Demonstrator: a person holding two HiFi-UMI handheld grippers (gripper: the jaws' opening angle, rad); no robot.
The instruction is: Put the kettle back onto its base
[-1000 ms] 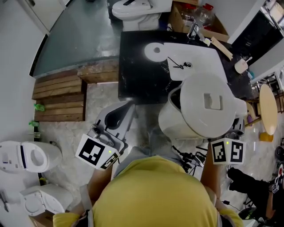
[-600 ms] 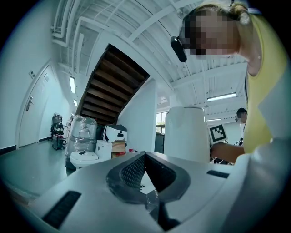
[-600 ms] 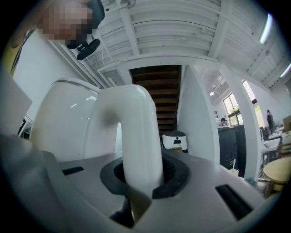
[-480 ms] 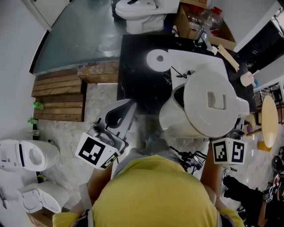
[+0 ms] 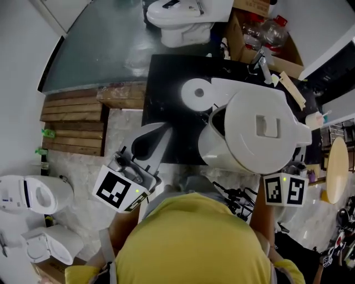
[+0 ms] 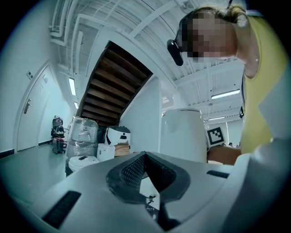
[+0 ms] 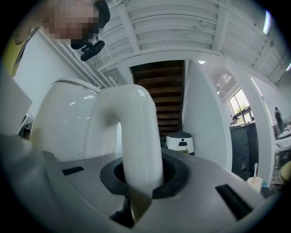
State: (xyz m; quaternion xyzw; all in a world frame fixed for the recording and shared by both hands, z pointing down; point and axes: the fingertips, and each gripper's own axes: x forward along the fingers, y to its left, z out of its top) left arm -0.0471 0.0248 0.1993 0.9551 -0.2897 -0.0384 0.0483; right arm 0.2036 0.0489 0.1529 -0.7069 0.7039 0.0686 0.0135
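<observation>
I carry a white electric kettle [image 5: 260, 133] by its arched handle [image 7: 136, 136], and my right gripper [image 7: 138, 182] is shut on that handle. In the head view the kettle hides those jaws; only the marker cube [image 5: 284, 189] shows. The kettle's lid is closed and it hangs over the near right part of a black counter [image 5: 166, 100]. Its round white base [image 5: 195, 94] lies on that counter, ahead and left of the kettle. My left gripper [image 5: 160, 133] is shut and holds nothing, level, near the counter's front edge; the left gripper view shows the kettle [image 6: 182, 134] to its right.
A white sink [image 5: 244, 89] with a tap [image 5: 259, 60] sits beside the base. Behind the counter stand a white toilet [image 5: 186, 16] and a cardboard box [image 5: 244, 39] of bottles. Wooden steps [image 5: 75, 119] lie to the left, white appliances [image 5: 33, 197] at lower left.
Both grippers and the kettle have travelled forward toward the counter. The counter and base now sit lower and closer in the head view. The grip on the handle is unchanged.
</observation>
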